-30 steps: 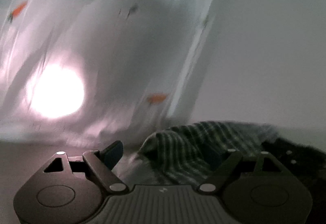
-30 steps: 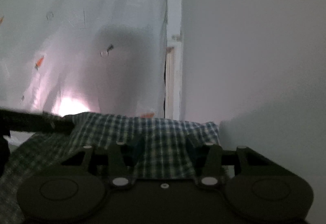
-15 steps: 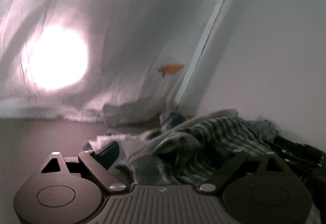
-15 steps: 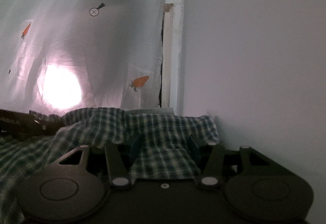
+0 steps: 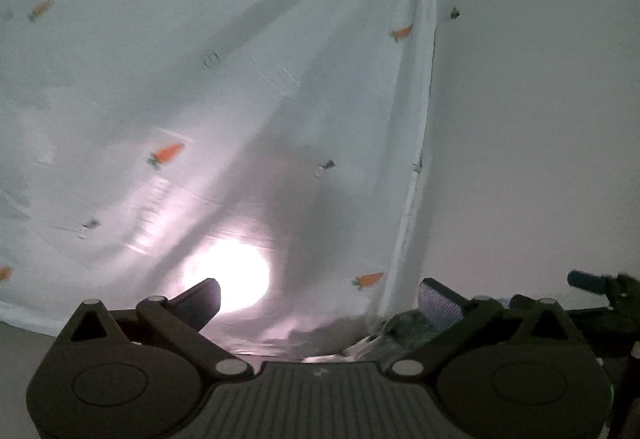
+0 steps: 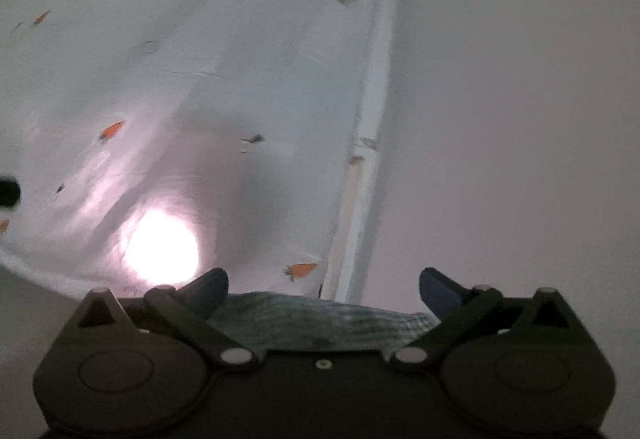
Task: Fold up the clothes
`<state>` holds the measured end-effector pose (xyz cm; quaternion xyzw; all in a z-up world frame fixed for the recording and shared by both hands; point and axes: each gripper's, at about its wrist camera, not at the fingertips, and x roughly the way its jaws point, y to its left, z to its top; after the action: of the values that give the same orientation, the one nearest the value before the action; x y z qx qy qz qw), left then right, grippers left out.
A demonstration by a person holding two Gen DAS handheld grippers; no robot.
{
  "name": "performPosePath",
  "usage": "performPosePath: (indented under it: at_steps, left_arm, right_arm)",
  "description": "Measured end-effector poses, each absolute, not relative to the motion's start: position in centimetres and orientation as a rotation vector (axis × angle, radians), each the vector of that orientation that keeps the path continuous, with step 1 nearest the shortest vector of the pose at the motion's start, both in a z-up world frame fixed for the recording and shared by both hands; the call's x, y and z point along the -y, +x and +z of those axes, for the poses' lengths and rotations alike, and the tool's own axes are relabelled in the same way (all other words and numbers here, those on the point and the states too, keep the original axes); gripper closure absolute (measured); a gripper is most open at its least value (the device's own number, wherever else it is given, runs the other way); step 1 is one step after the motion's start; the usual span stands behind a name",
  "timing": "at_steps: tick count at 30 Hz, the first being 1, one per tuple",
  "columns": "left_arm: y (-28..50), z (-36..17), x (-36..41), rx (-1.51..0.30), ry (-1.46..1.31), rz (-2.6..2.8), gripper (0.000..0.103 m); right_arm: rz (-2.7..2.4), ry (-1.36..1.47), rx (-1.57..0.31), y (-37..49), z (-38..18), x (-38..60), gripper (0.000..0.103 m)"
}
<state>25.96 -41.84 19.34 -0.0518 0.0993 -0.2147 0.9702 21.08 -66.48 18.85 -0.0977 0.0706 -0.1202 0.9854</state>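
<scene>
Plaid cloth (image 6: 316, 323) below right hand-held gripper (image 6: 324, 289)

The curtain (image 6: 224, 87) is white, scattered with small orange carrots and a few dark marks, and a pink-white glow shines through it. Just below it, the checked garment (image 6: 320, 323) is green and white plaid. Beside the curtain, the wall (image 6: 520, 119) is plain pale grey-pink.
</scene>
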Motion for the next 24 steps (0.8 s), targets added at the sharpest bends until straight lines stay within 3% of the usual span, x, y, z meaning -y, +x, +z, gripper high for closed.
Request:
performPosePath:
  at_steps: [3, 8, 14, 24]
  left_arm:
    - [23.7, 19.5, 39.2, -0.298, -0.109, -0.383, 0.000]
    - [18.6, 19.8, 34.9, -0.255, -0.123, -0.282, 0.000]
    - [15.4, 19.9, 27.6, -0.355, -0.171, -0.303, 0.000]
    - [7.8, 18.3, 16.1, -0.453, -0.095, -0.230, 0.000]
  right_arm:
    - [-0.230, -0.214, -0.131, 19.5, 18.4, 62.5, 0.000]
    - [-0.115, -0.153, -0.203, 17.4, 18.7, 56.5, 0.000]
    - [-0.088, -0.010, -0.338, 15.0, 18.7, 50.4, 0.000]
    - [-0.092, 0.055, -0.404, 6.4, 17.8, 37.5, 0.000]
